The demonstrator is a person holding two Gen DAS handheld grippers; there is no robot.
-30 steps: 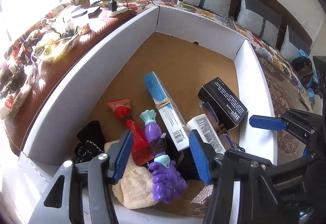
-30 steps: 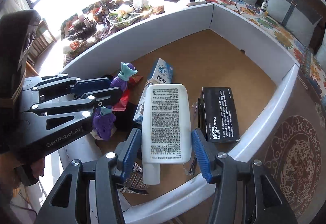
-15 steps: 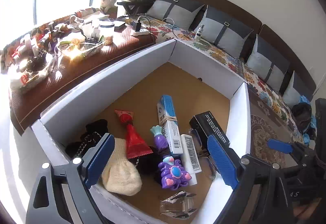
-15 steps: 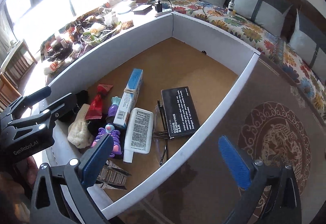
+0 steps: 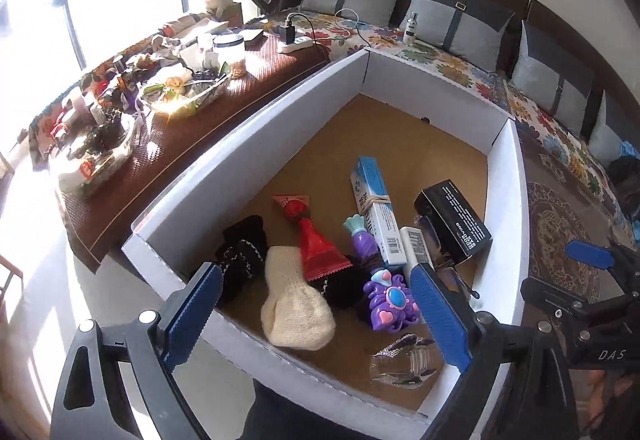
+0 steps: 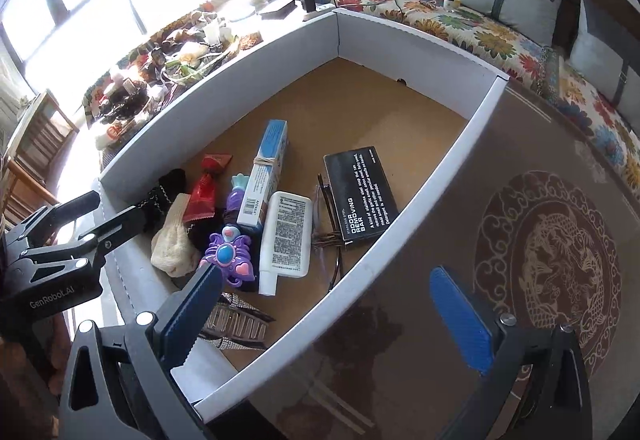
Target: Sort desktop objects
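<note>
A white-walled box (image 5: pixel 224 167) (image 6: pixel 400 240) with a brown floor holds a cream sock (image 5: pixel 296 304), a black sock (image 5: pixel 244 252), a red packet (image 5: pixel 316 248), a purple toy (image 5: pixel 390 300) (image 6: pixel 226 254), a blue-white toothpaste box (image 5: pixel 376 207) (image 6: pixel 268 167), a white tube (image 6: pixel 288 236), a black box (image 5: pixel 454 220) (image 6: pixel 358 191) and a clear hair clip (image 5: pixel 404 360). My left gripper (image 5: pixel 316 316) is open and empty, high above the box's near end. My right gripper (image 6: pixel 328 316) is open and empty above the box's right wall.
A brown table (image 5: pixel 168 127) left of the box carries trays of clutter, a jar and a power strip. A sofa with a floral cover and grey cushions (image 5: pixel 460 27) runs behind. A dark patterned surface (image 6: pixel 540 260) lies right of the box.
Both grippers have opened wide and risen away from the box. The right let go of the white tube and the left drew back from the purple toy; both objects now lie in the box.
</note>
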